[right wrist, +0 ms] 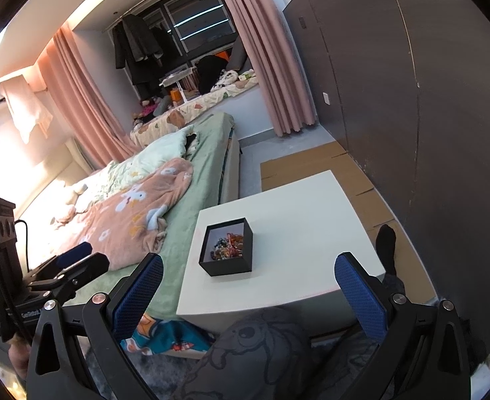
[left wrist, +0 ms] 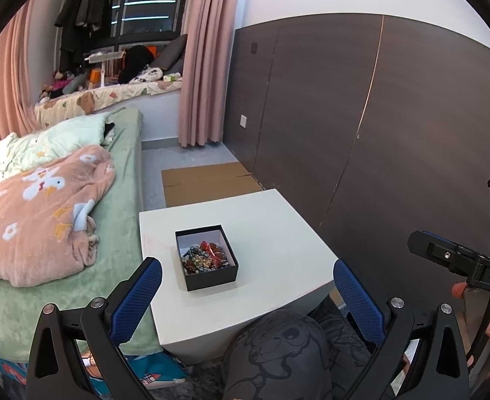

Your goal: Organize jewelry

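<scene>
A small black box [left wrist: 207, 256] with a white inside stands on the white table [left wrist: 271, 233]. It holds a pile of mixed coloured bead jewelry [left wrist: 205, 256]. The box also shows in the right wrist view [right wrist: 227, 247], with the jewelry [right wrist: 226, 246] inside. My left gripper [left wrist: 247, 278] is open and empty, held above the table's near edge, just short of the box. My right gripper [right wrist: 248, 271] is open and empty, also near the table's front edge. Each gripper shows from the side in the other's view: the right [left wrist: 444, 253], the left [right wrist: 75, 260].
A bed [left wrist: 45, 200] with a pink blanket and green sheet lies left of the table. A dark panelled wall [left wrist: 378, 116] stands to the right. Flat cardboard [left wrist: 208, 180] lies on the floor beyond the table. The person's knee [left wrist: 278, 350] is under the table's front edge.
</scene>
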The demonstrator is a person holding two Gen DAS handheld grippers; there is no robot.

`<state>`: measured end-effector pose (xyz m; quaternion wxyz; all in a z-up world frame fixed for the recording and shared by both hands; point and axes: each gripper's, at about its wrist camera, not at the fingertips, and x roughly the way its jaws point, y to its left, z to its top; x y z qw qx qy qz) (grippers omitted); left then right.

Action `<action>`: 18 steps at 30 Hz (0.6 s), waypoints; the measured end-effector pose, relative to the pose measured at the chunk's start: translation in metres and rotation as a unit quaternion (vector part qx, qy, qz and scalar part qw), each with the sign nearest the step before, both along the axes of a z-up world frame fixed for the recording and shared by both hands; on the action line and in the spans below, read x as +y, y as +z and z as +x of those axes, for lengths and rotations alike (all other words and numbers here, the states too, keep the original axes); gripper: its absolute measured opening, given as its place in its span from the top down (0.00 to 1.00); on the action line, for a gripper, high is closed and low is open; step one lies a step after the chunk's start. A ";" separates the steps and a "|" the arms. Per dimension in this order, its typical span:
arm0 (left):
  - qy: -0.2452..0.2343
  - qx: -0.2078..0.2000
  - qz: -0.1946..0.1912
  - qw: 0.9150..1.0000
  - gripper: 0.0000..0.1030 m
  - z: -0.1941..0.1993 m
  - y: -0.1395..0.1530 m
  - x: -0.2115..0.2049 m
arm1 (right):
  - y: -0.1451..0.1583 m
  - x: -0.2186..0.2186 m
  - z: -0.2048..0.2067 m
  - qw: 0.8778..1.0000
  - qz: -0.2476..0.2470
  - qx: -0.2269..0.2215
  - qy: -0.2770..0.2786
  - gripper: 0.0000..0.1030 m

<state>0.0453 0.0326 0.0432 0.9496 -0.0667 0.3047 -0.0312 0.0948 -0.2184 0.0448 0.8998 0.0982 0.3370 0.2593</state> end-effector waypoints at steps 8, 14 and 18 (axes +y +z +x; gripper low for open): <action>0.000 -0.003 0.004 1.000 0.00 0.000 0.002 -0.006 | 0.000 0.002 -0.001 1.000 -0.004 -0.002 0.003 0.00; 0.017 -0.017 0.029 0.999 0.00 -0.005 0.004 -0.009 | -0.001 0.003 0.000 1.000 -0.001 0.002 -0.002 0.00; 0.014 -0.022 0.027 0.999 0.00 -0.008 0.004 -0.006 | -0.003 0.005 -0.001 1.000 -0.004 0.003 -0.001 0.00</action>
